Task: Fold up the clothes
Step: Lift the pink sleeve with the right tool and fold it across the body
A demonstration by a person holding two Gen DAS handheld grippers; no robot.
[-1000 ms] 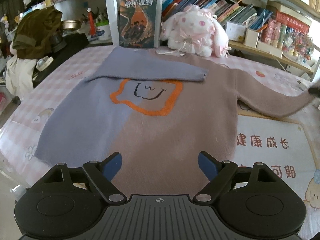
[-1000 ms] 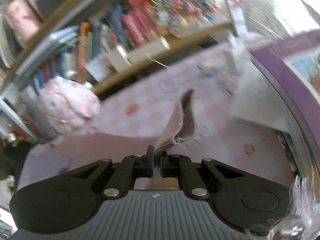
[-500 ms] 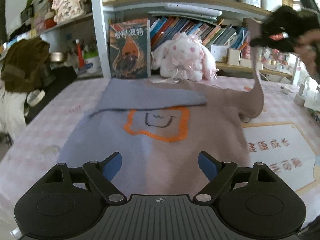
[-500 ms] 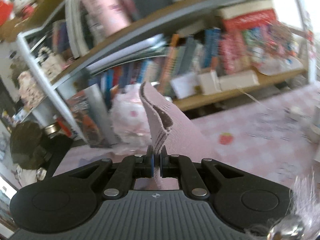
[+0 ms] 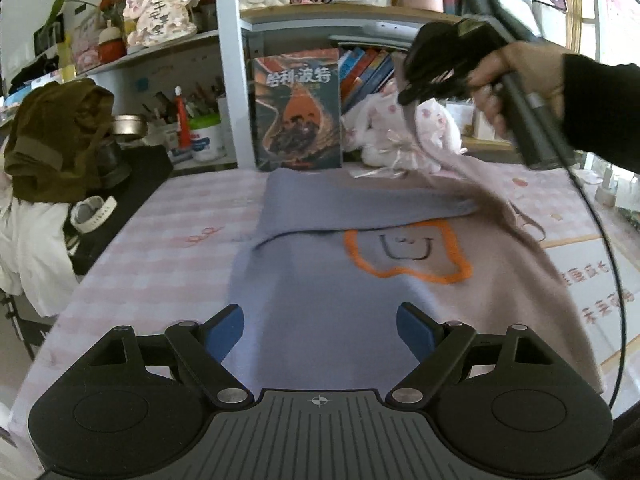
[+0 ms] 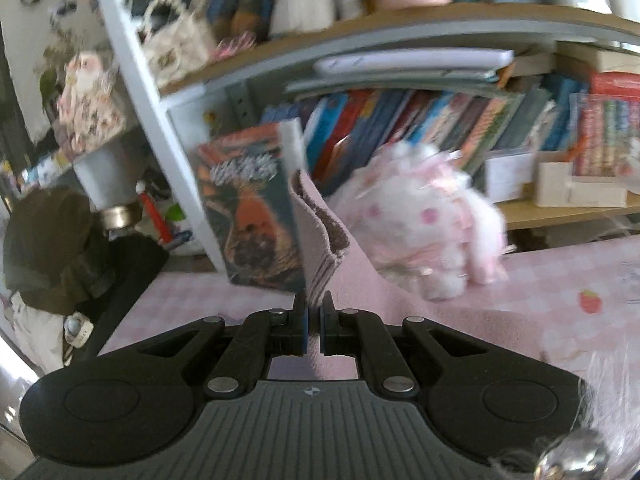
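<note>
A sweater (image 5: 328,280), half blue-grey and half dusty pink with an orange face outline, lies flat on the pink checked table. Its blue sleeve (image 5: 360,204) is folded across the chest. My right gripper (image 6: 314,320) is shut on the pink sleeve cuff (image 6: 316,232) and holds it up in the air; in the left wrist view it (image 5: 404,98) hangs above the sweater's collar with the sleeve (image 5: 460,176) trailing down to the right shoulder. My left gripper (image 5: 320,330) is open and empty above the sweater's hem.
A shelf with books (image 6: 420,120), an upright book (image 5: 298,114) and a pink plush bunny (image 5: 400,132) stand behind the sweater. A brown garment heap (image 5: 56,136) sits far left. A printed sheet (image 5: 592,280) lies right of the sweater. A cable (image 5: 608,264) hangs from the right gripper.
My right gripper has lifted the pink sleeve off the table and carried it up and left over the sweater. The left gripper has stayed open, its view shifting left.
</note>
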